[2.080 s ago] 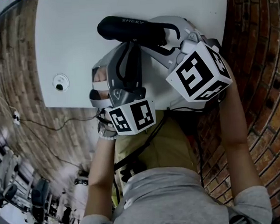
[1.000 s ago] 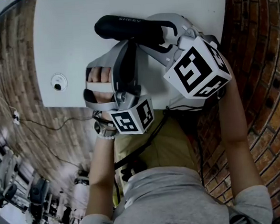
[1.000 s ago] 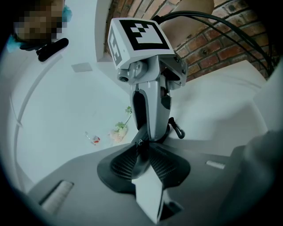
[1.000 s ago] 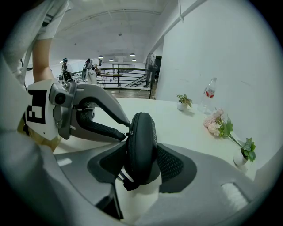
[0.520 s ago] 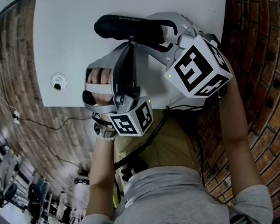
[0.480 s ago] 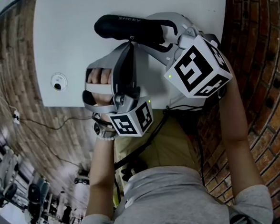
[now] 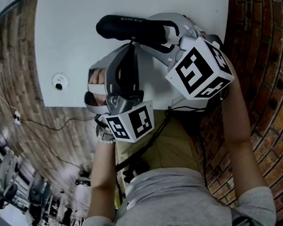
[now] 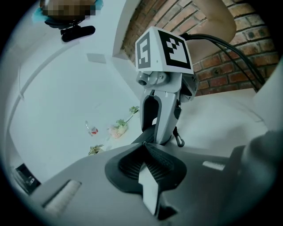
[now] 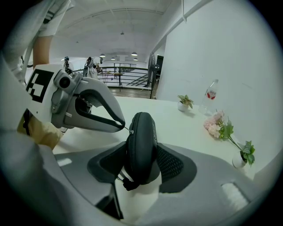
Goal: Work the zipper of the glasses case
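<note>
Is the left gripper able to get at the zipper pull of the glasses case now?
Probably yes: the right gripper holds the glasses case with its zipper edge toward the left gripper, whose jaws have just been closing, seemingly onto the zipper pull.

The white table [image 7: 68, 38] has a small round fitting [image 7: 58, 83] set near its left edge. Along its far side, by the white wall, stand a small potted plant [image 9: 185, 102], a clear bottle [image 9: 211, 99], pink flowers [image 9: 216, 122] and a second little pot [image 9: 241, 159].
</note>
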